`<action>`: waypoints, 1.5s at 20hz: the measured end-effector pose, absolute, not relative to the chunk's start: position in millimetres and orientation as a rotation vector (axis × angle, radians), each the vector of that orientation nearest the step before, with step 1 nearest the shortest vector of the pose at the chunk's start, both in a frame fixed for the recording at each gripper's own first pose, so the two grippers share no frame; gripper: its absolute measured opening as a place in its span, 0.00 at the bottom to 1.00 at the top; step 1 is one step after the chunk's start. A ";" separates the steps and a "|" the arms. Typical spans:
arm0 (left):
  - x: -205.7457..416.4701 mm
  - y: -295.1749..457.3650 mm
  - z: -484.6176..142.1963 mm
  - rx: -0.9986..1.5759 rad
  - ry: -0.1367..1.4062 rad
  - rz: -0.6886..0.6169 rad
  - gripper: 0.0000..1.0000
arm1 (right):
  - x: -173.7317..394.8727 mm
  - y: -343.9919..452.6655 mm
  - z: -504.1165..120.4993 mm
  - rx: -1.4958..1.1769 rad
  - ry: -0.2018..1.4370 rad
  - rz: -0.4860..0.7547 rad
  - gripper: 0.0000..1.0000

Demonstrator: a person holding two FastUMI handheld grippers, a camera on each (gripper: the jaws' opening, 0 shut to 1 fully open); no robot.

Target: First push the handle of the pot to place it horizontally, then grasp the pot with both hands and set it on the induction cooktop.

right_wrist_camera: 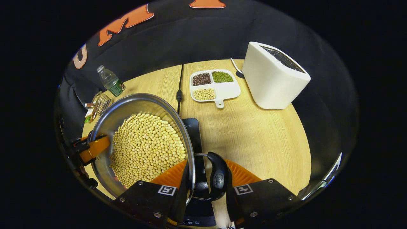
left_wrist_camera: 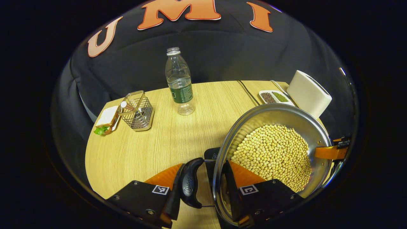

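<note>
Left gripper (left_wrist_camera: pixel 203 187): pinched on the pot (left_wrist_camera: pixel 273 152) rim and handle (left_wrist_camera: pixel 190 183).
Right gripper (right_wrist_camera: pixel 203 187): pinched on the opposite handle (right_wrist_camera: pixel 218 179).
Risk: soybeans (right_wrist_camera: pixel 146 148) may be spilled if the pot is tilted above the induction cooktop (right_wrist_camera: pixel 194 133).

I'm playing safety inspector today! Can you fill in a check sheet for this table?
Surface: wooden table, bare in the middle.
Job's things: pot full of soybeans, held above the black induction cooktop.
Clutter: water bottle, wire basket, sandwich, divided bean tray, white toaster.
Grippers: left gripper and right gripper each have jaws closed on a pot handle and rim.
Cables: black cord on the table.
Surroundings: black cloth wall.
</note>
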State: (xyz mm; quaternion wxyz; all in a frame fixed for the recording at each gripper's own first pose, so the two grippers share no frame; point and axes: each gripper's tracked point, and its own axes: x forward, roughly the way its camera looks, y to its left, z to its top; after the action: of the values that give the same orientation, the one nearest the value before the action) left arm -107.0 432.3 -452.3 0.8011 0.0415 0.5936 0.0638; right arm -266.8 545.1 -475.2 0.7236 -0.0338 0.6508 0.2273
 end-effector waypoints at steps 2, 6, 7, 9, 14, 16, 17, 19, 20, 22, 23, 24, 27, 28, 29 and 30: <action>-106.1 431.2 -451.2 0.079 1.278 0.139 0.65 | -264.3 544.7 -476.3 -0.075 1.431 0.506 0.55; -106.6 427.3 -451.0 0.043 1.274 0.153 0.69 | -261.2 542.7 -475.2 -0.070 1.415 0.502 0.61; -107.6 424.9 -447.4 0.037 1.273 0.149 0.70 | -259.5 542.5 -471.7 -0.072 1.397 0.497 0.59; -108.3 423.3 -440.5 0.034 1.261 0.139 0.70 | -251.9 542.0 -466.8 -0.079 1.344 0.498 0.65; -104.2 441.8 -397.3 0.035 1.189 0.172 0.78 | -236.2 539.0 -443.4 -0.072 1.233 0.496 0.80; -104.1 447.4 -373.5 0.038 1.157 0.191 0.90 | -225.5 536.9 -425.4 -0.062 1.179 0.506 0.81; -102.9 450.5 -362.8 0.040 1.136 0.202 0.90 | -218.2 537.1 -414.2 -0.050 1.143 0.511 0.81; -95.1 455.5 -335.4 0.031 1.082 0.233 0.90 | -203.7 536.7 -387.9 -0.033 1.071 0.528 0.85; -87.9 459.1 -320.4 0.024 1.045 0.251 0.90 | -196.1 537.6 -372.5 -0.030 1.031 0.538 0.86; -76.1 464.2 -285.3 0.017 0.960 0.285 0.91 | -181.6 538.4 -337.2 -0.018 0.941 0.563 0.88; -71.7 468.3 -255.9 0.020 0.910 0.300 0.90 | -173.5 540.4 -318.4 -0.008 0.892 0.576 0.88; -62.7 472.3 -230.4 0.028 0.859 0.312 0.90 | -167.3 539.0 -297.9 0.002 0.845 0.591 0.89; -47.4 478.0 -143.5 0.063 0.693 0.345 0.90 | -153.3 540.4 -232.4 0.040 0.692 0.634 0.92; -44.0 477.4 -112.3 0.074 0.631 0.360 0.90 | -148.5 540.9 -213.2 0.057 0.644 0.651 0.93; -46.7 476.1 -80.8 0.082 0.577 0.375 0.90 | -145.5 541.1 -193.4 0.070 0.600 0.668 0.93; -48.2 474.3 -53.4 0.094 0.521 0.388 0.90 | -142.6 541.6 -171.6 0.084 0.550 0.687 0.93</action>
State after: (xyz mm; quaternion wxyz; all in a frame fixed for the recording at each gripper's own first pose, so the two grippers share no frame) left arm -48.2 474.3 -53.4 0.9466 0.0462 0.2559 0.1905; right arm -142.6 541.6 -171.6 0.9039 0.0406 0.2659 0.3326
